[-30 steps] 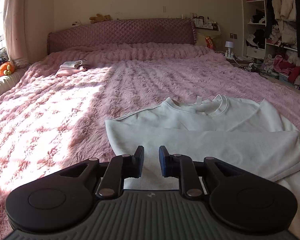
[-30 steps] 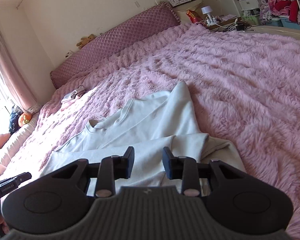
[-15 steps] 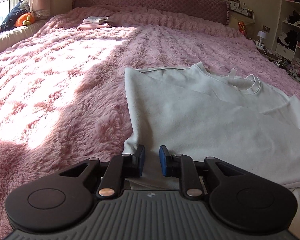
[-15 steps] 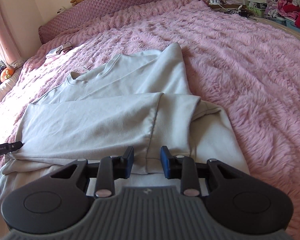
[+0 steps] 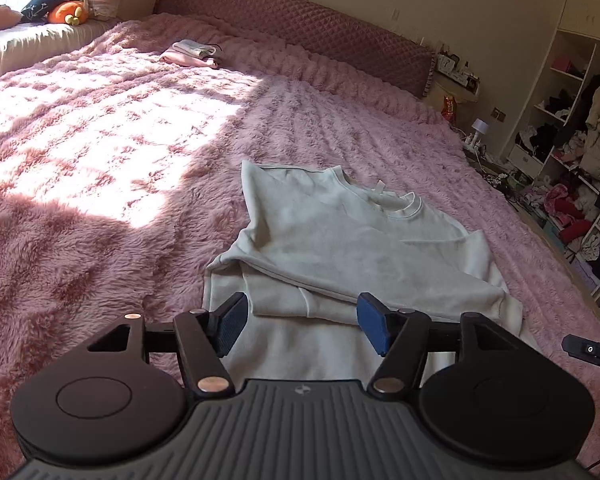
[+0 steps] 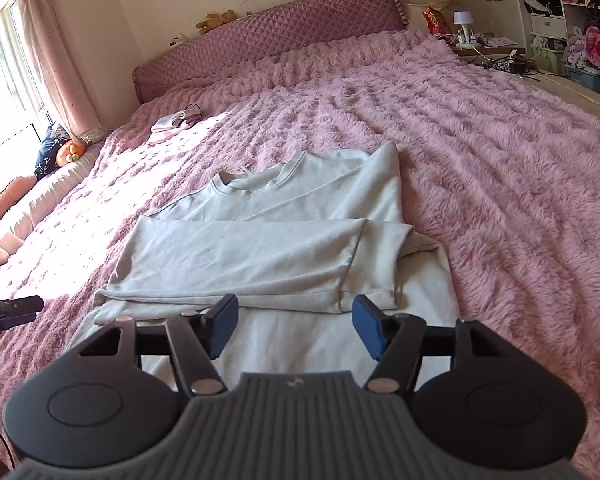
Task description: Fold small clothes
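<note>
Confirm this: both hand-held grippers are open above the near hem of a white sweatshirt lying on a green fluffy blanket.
Not quite. The blanket is pink, not green, as the right wrist view shows. The rest stands: the left hand-held gripper and the right hand-held gripper are both open above the near hem of the white sweatshirt.

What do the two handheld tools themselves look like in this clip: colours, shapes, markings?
Both match. The left tool and right tool each have a grey ribbed body with a small pale logo, two round black discs at the sides, black linkage arms with silver pivot pins, and blue textured pads on the fingers. No sleeves show.
</note>
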{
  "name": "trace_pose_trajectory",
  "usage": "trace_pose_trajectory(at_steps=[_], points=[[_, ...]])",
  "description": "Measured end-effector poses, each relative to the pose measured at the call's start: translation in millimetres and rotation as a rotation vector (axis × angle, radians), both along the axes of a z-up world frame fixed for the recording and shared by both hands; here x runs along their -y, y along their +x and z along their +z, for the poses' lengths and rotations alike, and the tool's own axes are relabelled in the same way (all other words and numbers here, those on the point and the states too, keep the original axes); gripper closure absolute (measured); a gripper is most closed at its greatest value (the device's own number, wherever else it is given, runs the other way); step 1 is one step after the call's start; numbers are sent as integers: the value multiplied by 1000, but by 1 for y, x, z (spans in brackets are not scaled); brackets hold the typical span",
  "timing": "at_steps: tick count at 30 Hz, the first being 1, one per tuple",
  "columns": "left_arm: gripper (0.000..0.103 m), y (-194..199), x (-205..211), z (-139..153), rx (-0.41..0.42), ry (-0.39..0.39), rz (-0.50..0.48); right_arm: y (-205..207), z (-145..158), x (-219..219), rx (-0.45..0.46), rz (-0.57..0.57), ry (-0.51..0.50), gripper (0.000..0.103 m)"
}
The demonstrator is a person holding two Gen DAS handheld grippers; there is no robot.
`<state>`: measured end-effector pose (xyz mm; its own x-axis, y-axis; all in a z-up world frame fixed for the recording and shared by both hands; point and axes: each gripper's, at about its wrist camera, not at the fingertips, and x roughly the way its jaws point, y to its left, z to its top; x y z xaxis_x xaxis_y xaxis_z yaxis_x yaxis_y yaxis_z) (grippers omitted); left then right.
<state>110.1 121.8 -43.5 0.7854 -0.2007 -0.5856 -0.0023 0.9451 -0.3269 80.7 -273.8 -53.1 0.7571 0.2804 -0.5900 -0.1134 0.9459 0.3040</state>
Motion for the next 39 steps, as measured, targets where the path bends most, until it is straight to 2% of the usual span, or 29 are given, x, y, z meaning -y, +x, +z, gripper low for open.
trace_pose_trajectory(at_steps=[1, 6, 11, 13, 15, 21, 25, 32, 35, 39], points=[[25, -10, -2, 1, -3, -20, -3, -9, 4, 1, 0, 13, -11, 32], [23, -58, -25, -14, -48, -148, -10, -62, 5, 26, -18, 113, -104, 32], [23, -97, -41, -39, -100, -134, -2, -103, -11, 65, -99, 168, -75, 38], [23, -105, -47, -48, -132, -144, 4, -115, -19, 79, -123, 151, -63, 57], [23, -112, -54, -60, -170, -195, 10, -121, -28, 92, -163, 131, -26, 63], [24, -120, -69, -99, -292, -384, 50, -128, -56, 119, -273, 96, 149, 63], [24, -121, -73, -112, -306, -514, 71, -127, -68, 120, -326, 96, 201, 63], [24, -115, -66, -121, -316, -573, 46, -116, -80, 117, -369, 92, 265, 61], [24, -110, -63, -126, -319, -626, 29, -110, -85, 114, -391, 112, 333, 52], [24, -102, -61, -142, -328, -703, 24, -105, -95, 120, -425, 111, 386, 52]])
